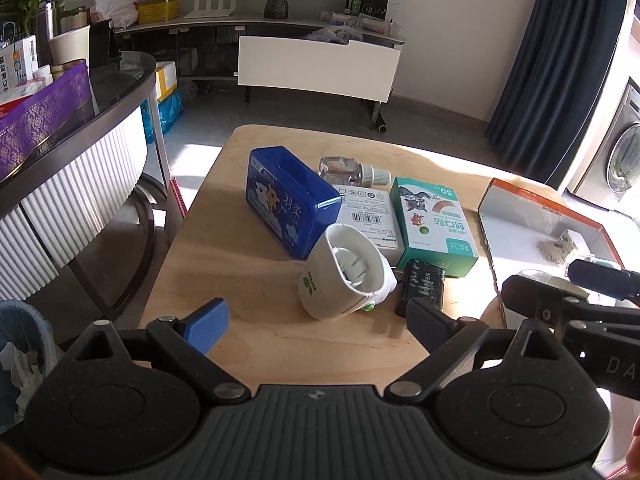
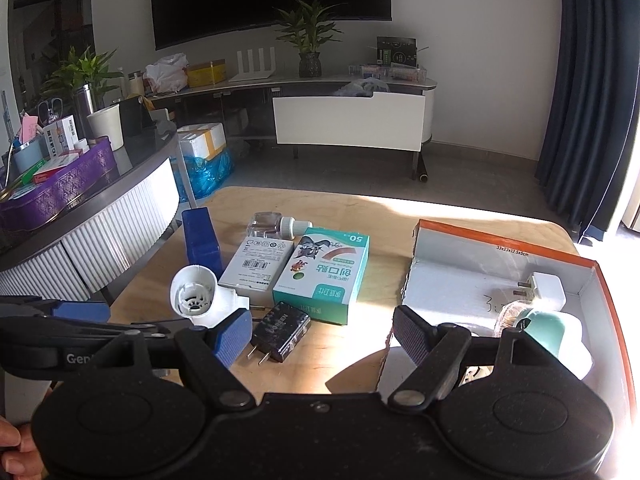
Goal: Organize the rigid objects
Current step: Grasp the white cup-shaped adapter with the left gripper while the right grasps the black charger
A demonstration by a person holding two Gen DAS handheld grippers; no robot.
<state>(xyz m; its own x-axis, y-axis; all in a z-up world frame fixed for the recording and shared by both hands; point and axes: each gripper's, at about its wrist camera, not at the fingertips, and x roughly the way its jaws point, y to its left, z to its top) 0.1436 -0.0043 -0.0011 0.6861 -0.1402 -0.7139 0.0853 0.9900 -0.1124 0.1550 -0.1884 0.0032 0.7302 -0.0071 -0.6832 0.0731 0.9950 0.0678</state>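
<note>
left wrist: left gripper (image 1: pixel 318 330) spread wide, holding nothing; white plug-in device (image 1: pixel 344 276) on wooden table (image 1: pixel 224 280) at 12 o'clock, blue tin (image 1: pixel 290 202) at 11 | right wrist: right gripper (image 2: pixel 322 330) gaping, unloaded; black charger (image 2: pixel 282 330) at 11 o'clock, orange-rimmed box (image 2: pixel 440 260) at 2.

The tin (image 1: pixel 290 204) is deep blue with a cartoon print on its lid, and beside it lie a white box (image 1: pixel 370 216) with a black barcode and a green-and-white carton (image 1: pixel 434 220) bearing a cartoon. The plug-in heater (image 1: pixel 344 276) is white with a green mark, the charger (image 2: pixel 282 330) black. The cardboard tray (image 2: pixel 448 280) is white inside with orange edges, and the table (image 1: pixel 248 300) is pale wood.
</note>
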